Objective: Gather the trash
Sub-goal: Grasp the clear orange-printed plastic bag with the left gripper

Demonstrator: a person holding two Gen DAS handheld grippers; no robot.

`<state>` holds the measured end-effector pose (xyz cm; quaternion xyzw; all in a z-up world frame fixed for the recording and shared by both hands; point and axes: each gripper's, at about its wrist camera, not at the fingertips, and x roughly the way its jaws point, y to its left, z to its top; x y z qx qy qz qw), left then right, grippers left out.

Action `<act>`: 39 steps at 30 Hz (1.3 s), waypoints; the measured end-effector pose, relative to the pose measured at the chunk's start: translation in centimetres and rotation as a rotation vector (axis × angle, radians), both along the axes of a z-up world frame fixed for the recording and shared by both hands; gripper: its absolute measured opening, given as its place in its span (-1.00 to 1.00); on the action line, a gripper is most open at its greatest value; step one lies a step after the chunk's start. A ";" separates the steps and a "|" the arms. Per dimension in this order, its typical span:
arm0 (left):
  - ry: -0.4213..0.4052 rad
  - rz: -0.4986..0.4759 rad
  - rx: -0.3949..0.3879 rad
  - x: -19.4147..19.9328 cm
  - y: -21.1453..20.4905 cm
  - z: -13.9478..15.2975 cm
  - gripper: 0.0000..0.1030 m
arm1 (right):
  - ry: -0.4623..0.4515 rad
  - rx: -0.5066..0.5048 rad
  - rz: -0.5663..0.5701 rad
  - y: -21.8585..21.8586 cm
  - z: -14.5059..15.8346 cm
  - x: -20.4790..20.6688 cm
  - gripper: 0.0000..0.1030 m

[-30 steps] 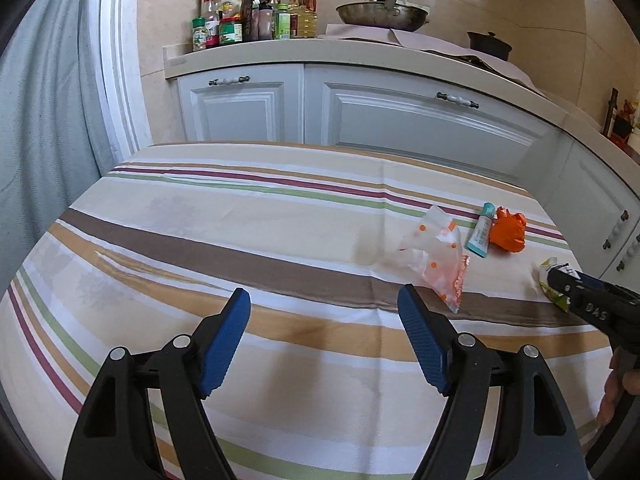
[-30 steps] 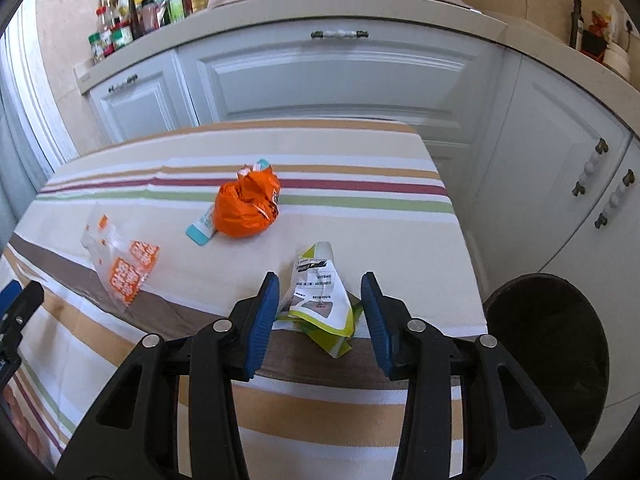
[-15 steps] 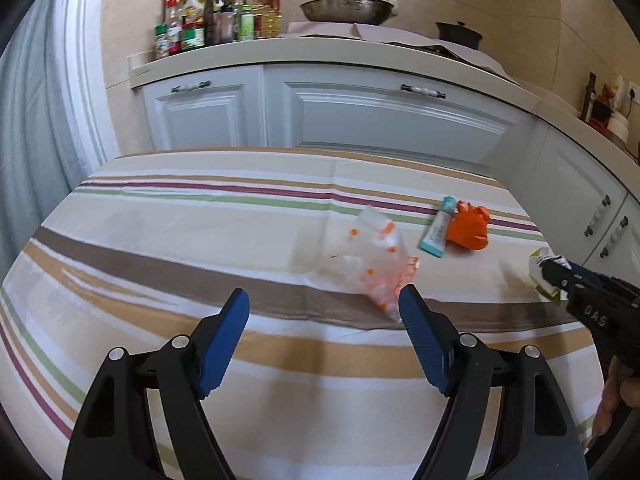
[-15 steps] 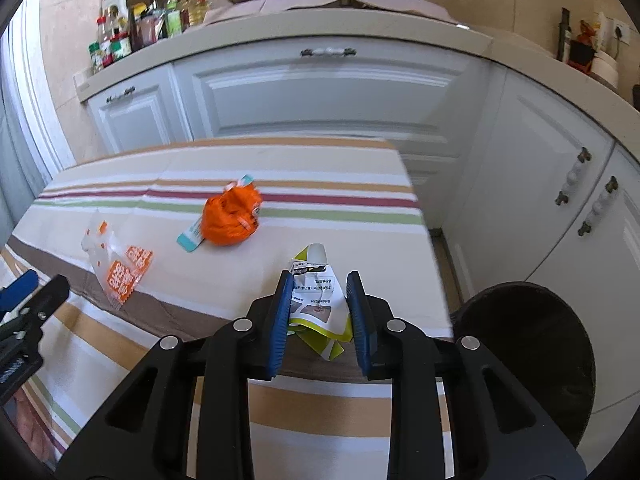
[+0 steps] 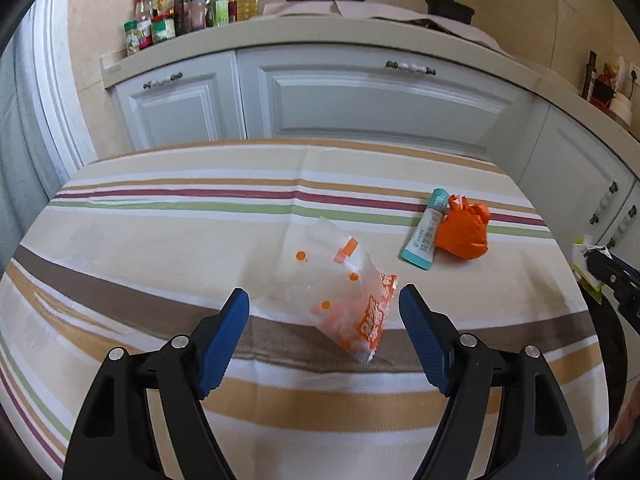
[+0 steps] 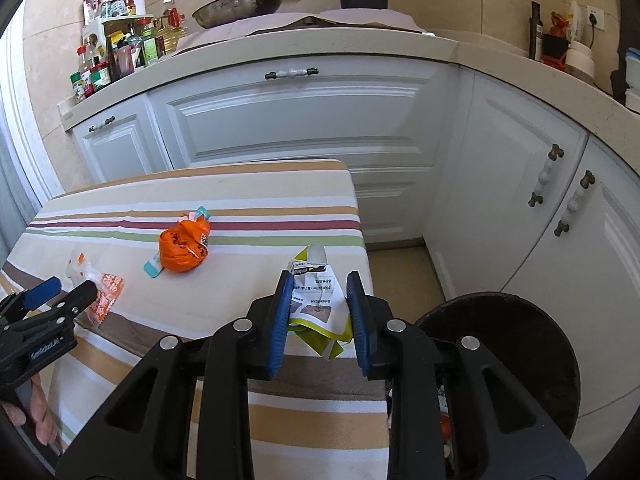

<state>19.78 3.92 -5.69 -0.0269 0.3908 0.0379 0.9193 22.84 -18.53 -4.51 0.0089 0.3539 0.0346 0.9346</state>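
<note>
My right gripper (image 6: 319, 314) is shut on a crumpled white-and-green wrapper (image 6: 318, 304), lifted above the table's right edge; the wrapper also shows in the left wrist view (image 5: 583, 264). My left gripper (image 5: 323, 334) is open, its jaws either side of a clear plastic bag with orange print (image 5: 344, 300), which lies on the striped tablecloth (image 5: 160, 240). An orange crumpled bag (image 5: 464, 232) and a teal-capped tube (image 5: 428, 236) lie further right. In the right wrist view they are the orange bag (image 6: 182, 248), the tube (image 6: 154, 268) and the clear bag (image 6: 102, 292).
A black round trash bin (image 6: 508, 344) stands on the floor right of the table, below my right gripper. White kitchen cabinets (image 6: 304, 120) and a counter with bottles (image 5: 176, 12) and a pan (image 6: 240, 4) stand behind the table.
My right gripper closed on the wrapper and lifted it toward the table's right edge. My left gripper moved forward until its open jaws straddle the clear bag.
</note>
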 end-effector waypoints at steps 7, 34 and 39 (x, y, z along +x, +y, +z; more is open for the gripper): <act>0.047 -0.032 0.012 1.0 -0.2 -0.9 0.09 | 0.001 0.012 0.003 -0.2 -0.3 0.0 -0.48; -0.065 -0.053 0.054 -2.8 -0.4 1.3 -0.66 | -0.027 0.036 0.011 0.3 0.1 -3.6 -0.48; -0.083 -0.066 0.046 -4.3 -0.9 2.1 -0.67 | -0.039 0.039 0.011 0.0 0.5 -4.8 -0.48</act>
